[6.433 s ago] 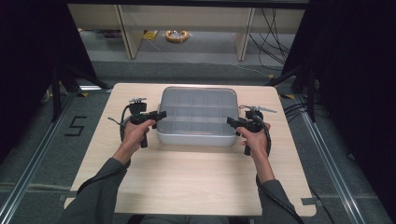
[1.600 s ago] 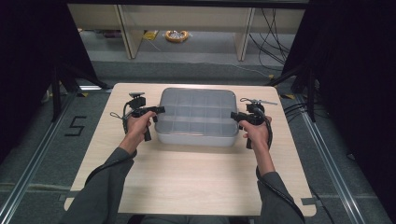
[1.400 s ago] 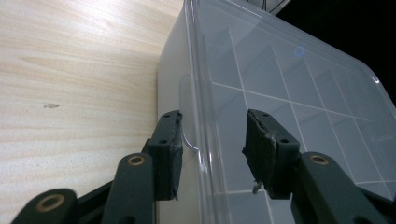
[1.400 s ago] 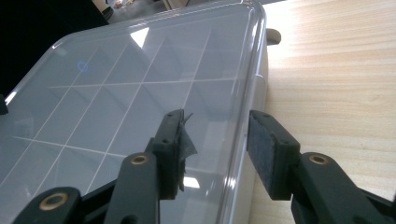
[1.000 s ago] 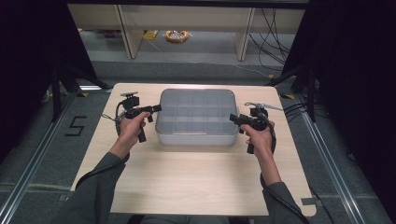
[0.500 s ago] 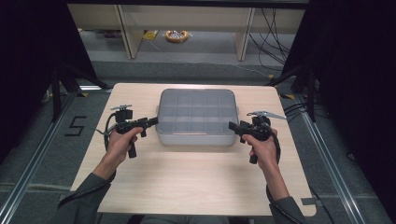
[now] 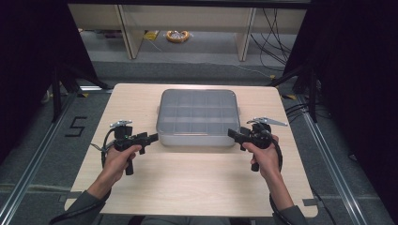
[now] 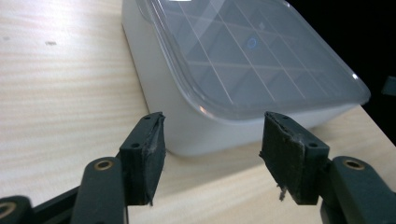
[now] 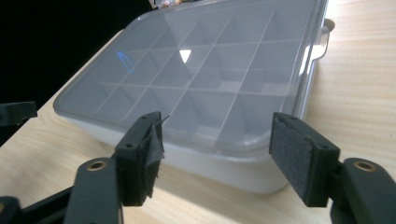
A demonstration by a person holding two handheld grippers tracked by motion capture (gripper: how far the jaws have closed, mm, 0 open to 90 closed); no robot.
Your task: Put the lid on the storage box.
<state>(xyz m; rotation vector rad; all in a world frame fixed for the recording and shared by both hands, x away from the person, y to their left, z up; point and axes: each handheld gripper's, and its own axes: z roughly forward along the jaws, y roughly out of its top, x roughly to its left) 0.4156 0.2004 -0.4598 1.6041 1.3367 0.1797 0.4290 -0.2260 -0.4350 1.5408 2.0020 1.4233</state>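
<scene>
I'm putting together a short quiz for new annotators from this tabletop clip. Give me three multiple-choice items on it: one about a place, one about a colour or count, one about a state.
1. Where does the compartment box stand?
A. on the floor beside the table
B. on the wooden table, toward its far half
C. in the person's hand

2. What colour are the jaw pads in the left gripper view?
A. black
B. red
C. white

3. How do the left gripper and the right gripper stand to the box?
A. both clamped on its lid
B. one lifting it
C. both open, off the box at its near corners

Answers:
1 B, the high view shows it on the tabletop beyond both hands.
2 A, the pads are dark against the pale wood.
3 C, each gripper view shows parted jaws with nothing between them and the box beyond.
</scene>
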